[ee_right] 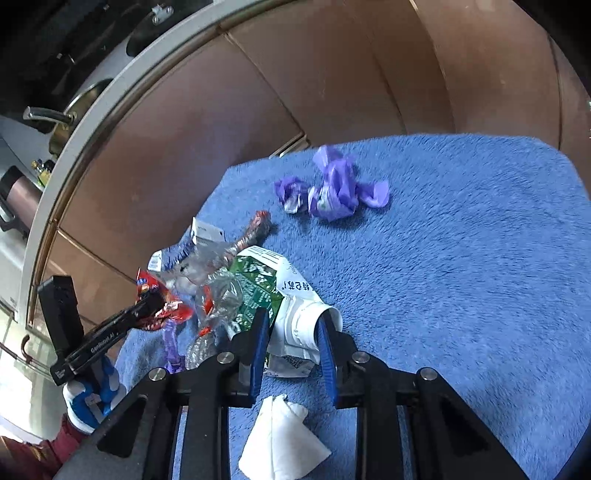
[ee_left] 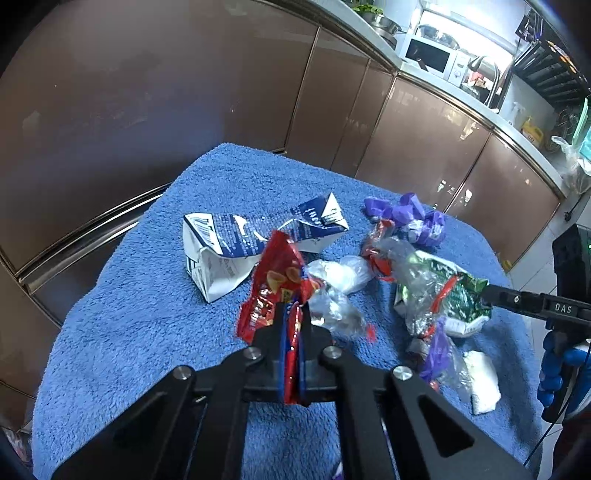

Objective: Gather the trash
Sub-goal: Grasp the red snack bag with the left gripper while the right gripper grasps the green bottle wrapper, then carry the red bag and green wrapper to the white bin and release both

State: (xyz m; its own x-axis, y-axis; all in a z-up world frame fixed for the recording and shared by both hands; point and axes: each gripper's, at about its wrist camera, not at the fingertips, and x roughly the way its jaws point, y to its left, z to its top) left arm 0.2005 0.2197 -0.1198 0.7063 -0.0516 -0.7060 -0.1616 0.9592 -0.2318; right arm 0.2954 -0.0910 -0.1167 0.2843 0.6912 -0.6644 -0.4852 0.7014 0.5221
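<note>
On the blue towel (ee_left: pixel 147 295) by the brown cabinets (ee_left: pixel 184 92), the left gripper (ee_left: pixel 291 314) pinches a red snack bag (ee_left: pixel 275 284) tight, while the right gripper (ee_right: pixel 291 332) sits half open around a green-and-white carton (ee_right: pixel 295 314).

Brown cabinets (ee_left: pixel 155 96) under grey counter (ee_left: pixel 436 79), bright window (ee_left: pixel 465 22)

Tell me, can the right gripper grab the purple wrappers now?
Probably not yet. The right gripper is already straddling the green and white carton, and the purple wrappers lie farther back on the blue towel.
</note>
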